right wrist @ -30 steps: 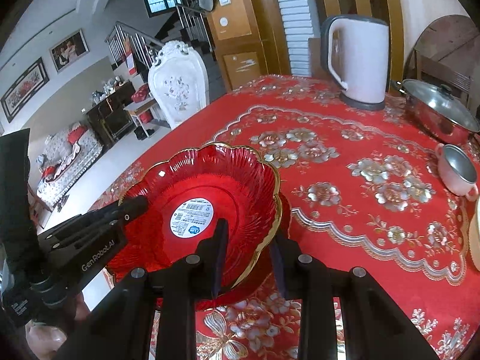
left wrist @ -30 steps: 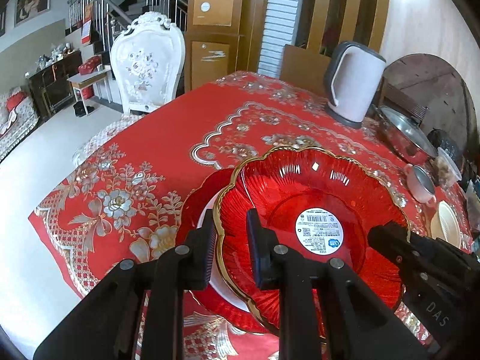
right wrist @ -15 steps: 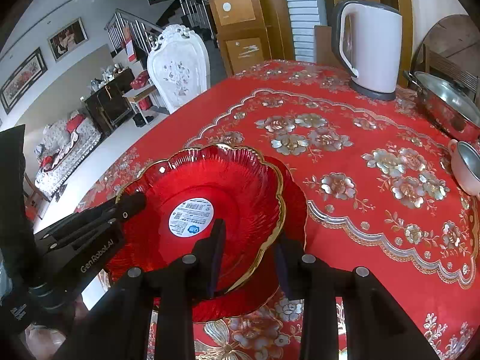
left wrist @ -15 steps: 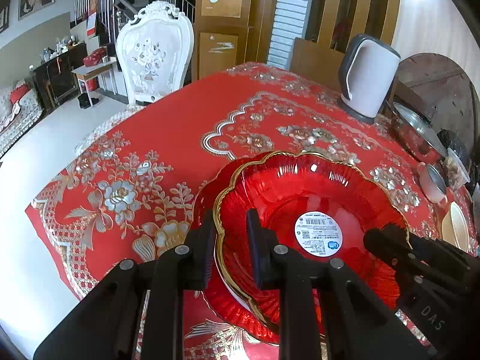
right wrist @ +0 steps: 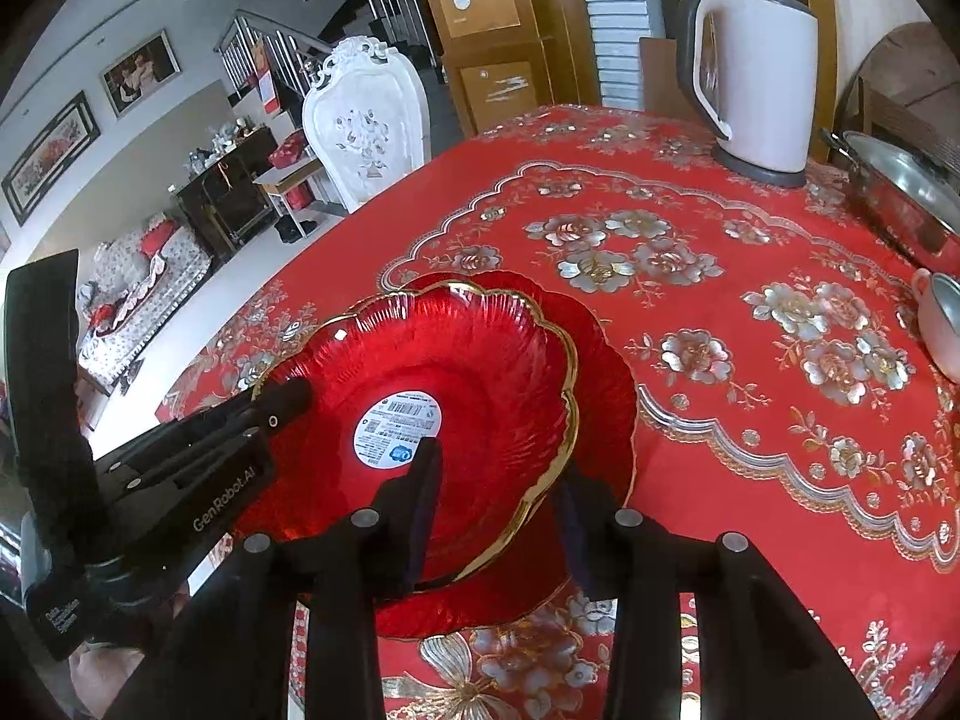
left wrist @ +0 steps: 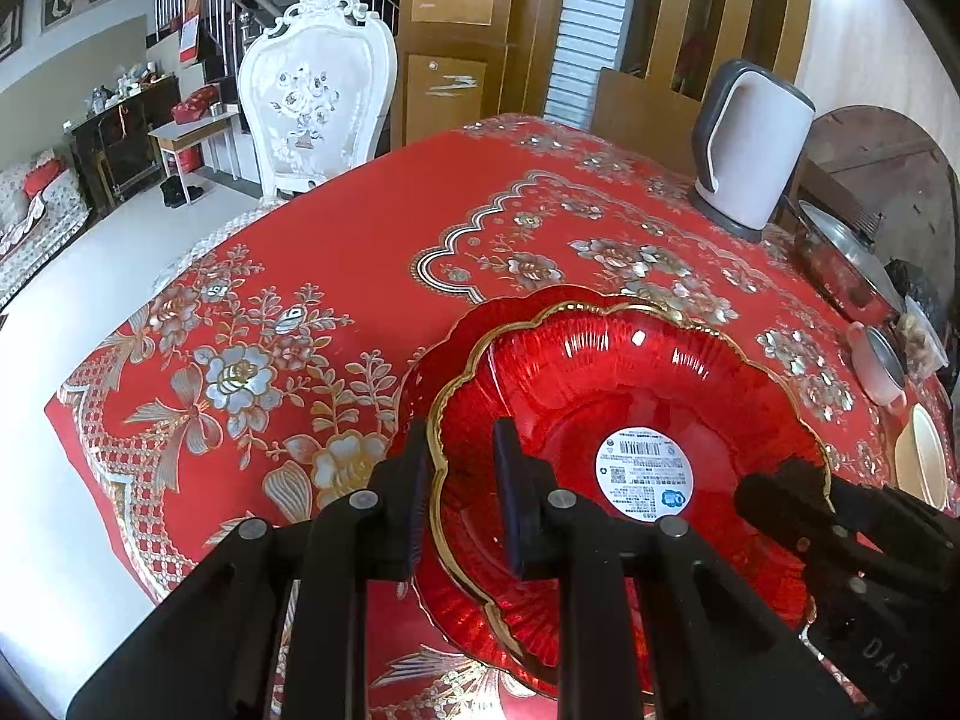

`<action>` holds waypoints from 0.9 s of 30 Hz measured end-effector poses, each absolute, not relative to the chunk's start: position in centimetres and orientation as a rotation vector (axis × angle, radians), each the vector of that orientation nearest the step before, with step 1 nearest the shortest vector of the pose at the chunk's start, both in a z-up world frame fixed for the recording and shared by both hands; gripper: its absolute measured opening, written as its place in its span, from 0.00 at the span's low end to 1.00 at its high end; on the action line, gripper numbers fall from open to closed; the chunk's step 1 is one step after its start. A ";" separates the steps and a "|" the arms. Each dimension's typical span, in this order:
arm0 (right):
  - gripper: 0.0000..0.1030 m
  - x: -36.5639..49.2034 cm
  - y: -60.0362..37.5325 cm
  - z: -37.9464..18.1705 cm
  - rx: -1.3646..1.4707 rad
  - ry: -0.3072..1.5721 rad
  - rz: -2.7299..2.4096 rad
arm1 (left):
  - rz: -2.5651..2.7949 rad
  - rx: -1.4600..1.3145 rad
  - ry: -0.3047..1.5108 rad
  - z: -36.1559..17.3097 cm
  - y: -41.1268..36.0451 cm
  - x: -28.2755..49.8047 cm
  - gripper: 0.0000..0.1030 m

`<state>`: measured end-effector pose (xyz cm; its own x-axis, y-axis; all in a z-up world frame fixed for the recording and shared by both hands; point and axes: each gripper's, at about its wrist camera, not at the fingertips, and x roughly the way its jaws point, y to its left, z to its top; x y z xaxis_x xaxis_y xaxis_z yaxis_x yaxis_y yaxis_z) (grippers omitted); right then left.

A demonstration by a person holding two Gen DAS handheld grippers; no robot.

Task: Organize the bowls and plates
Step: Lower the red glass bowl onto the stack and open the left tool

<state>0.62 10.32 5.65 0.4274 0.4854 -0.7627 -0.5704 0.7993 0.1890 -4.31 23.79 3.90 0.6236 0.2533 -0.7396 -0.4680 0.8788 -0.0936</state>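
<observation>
A red glass bowl [left wrist: 630, 384] [right wrist: 480, 360] with a gold scalloped rim and a white barcode sticker sits nested in a wider red plate [left wrist: 429, 360] [right wrist: 609, 360] on the red flowered tablecloth. My left gripper [left wrist: 459, 468] is shut on the bowl's left rim, one finger inside and one outside. It shows at the left of the right wrist view [right wrist: 288, 396]. My right gripper [right wrist: 498, 480] straddles the bowl's right rim, its fingers spread wider than the rim and standing open. In the left wrist view it shows at the right [left wrist: 780, 486].
A white kettle [left wrist: 750, 150] [right wrist: 756, 78] stands at the back of the table. A lidded steel pot [left wrist: 846, 258] [right wrist: 900, 192], a small white pot [left wrist: 879, 366] [right wrist: 942, 324] and a cream dish [left wrist: 921, 456] line the right side. A white chair [left wrist: 318, 108] stands past the far-left edge.
The bowl has come down onto the red plate and now covers most of it. My right gripper's fingers have spread apart; the left gripper's gap is unchanged.
</observation>
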 end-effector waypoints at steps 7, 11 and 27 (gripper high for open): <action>0.38 0.4 9.5 6.3 -0.089 0.905 0.656 | 0.428 -0.272 0.759 4.8 23.3 -4.7 0.17; 0.38 0.2 9.1 6.7 -0.087 0.894 0.654 | 0.433 -0.261 0.743 5.3 23.1 -5.0 0.17; 0.39 -0.3 5.4 7.8 -0.016 0.865 0.628 | 0.442 -0.179 0.677 7.0 20.5 -5.7 0.54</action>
<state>-0.27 5.38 7.79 0.4814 0.5087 -0.7138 -0.5213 0.8208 0.2334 -5.70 20.48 7.04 0.6916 0.3362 -0.6393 -0.4508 0.8924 -0.0184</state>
